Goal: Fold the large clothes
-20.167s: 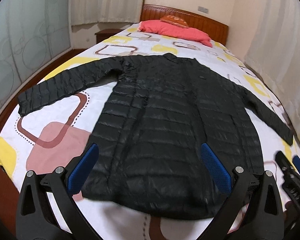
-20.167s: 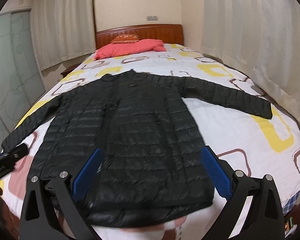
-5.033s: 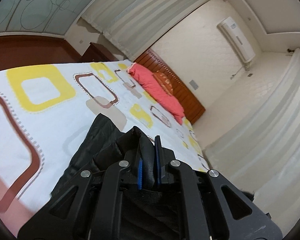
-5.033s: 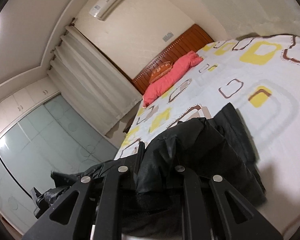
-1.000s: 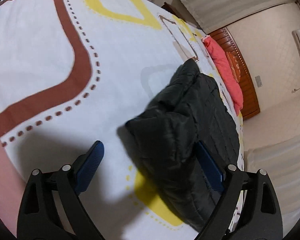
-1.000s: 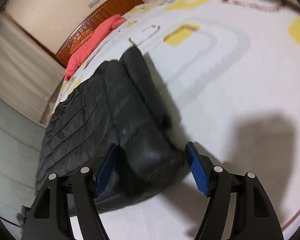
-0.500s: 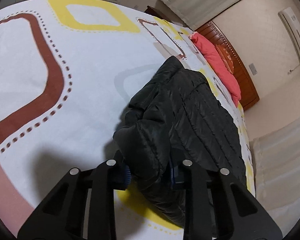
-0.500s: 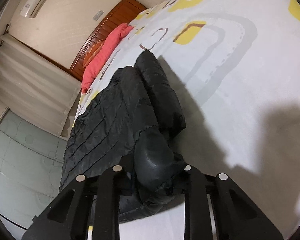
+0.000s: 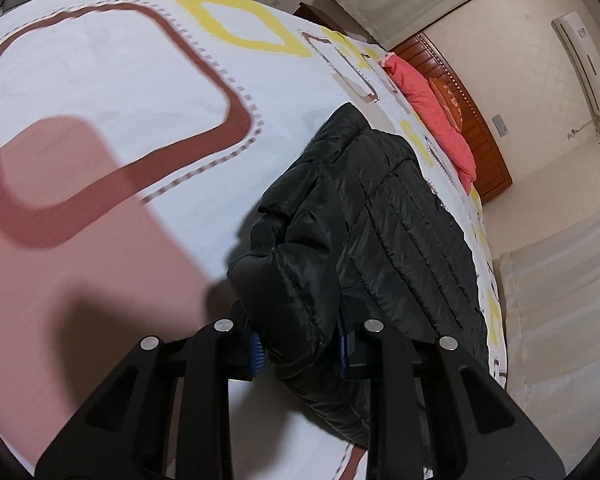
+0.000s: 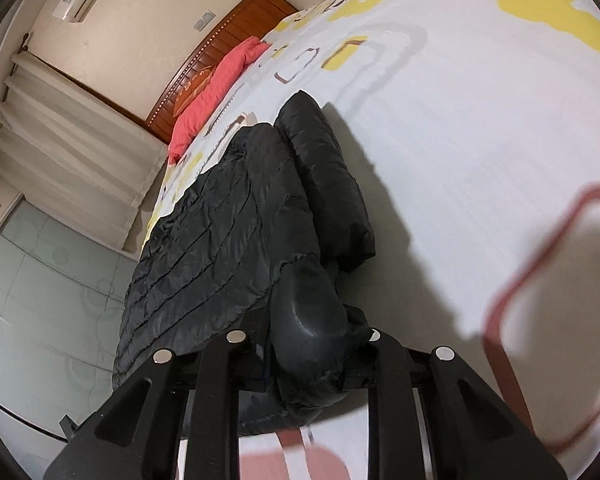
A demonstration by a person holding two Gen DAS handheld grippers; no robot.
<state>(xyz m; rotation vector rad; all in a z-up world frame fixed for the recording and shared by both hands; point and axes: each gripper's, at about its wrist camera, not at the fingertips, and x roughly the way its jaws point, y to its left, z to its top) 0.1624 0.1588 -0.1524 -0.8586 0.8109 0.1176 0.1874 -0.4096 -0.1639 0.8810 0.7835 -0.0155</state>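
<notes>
On the patterned bed (image 9: 100, 92), we see a black puffer jacket (image 9: 380, 220) already narrowed into a long strip. Our left gripper (image 9: 300, 350) and right gripper (image 10: 312, 364) each clamp a near corner of it. We judge the lengthwise folds done; folding it end over end remains.

A bed (image 9: 100, 80) with a white sheet printed with yellow and brown squares carries a folded black jacket (image 9: 380, 220). A red pillow (image 9: 432, 108) lies at the wooden headboard (image 9: 480, 136).
</notes>
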